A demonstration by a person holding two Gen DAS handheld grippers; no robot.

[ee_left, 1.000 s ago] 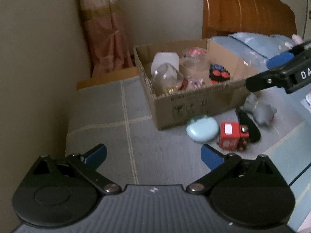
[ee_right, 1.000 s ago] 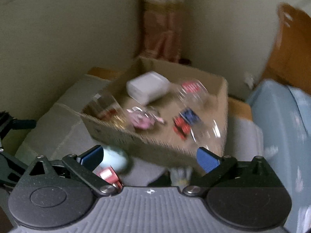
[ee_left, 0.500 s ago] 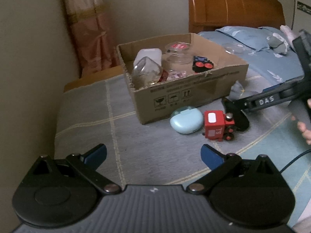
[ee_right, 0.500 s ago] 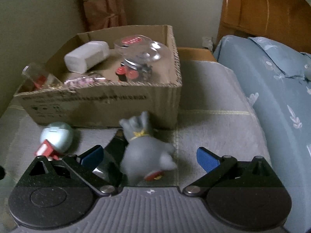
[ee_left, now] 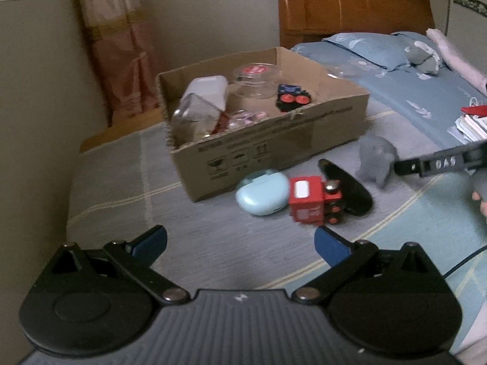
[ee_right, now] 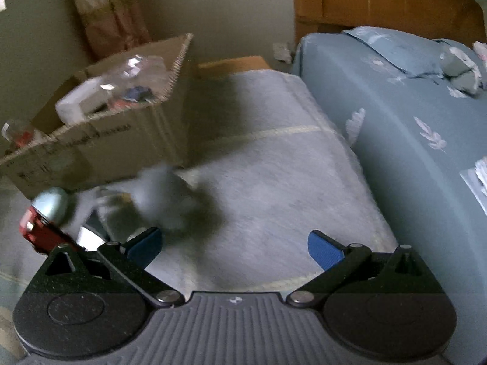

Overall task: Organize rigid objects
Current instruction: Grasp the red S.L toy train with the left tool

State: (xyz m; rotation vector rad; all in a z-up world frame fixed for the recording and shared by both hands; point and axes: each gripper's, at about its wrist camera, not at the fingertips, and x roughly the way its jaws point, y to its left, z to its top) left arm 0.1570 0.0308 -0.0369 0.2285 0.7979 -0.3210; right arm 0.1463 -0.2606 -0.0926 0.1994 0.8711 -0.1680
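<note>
Four loose items lie on the bed in front of the cardboard box (ee_left: 274, 152): a teal case (ee_left: 263, 193), a red toy train (ee_left: 313, 200), a black oblong object (ee_left: 350, 188) and a grey figurine (ee_left: 376, 159). All appear light and rigid; the case looks smooth, so grip it across its broad sides. Left gripper (ee_left: 240, 240) and right gripper (ee_right: 234, 243): jaws spread wide, holding nothing.

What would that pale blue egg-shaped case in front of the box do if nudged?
The case looks smooth and rounded, so it would probably slide or rock rather than stay put. It lies against the red toy train, which might shift too. It looks like a hard, light shell.
</note>
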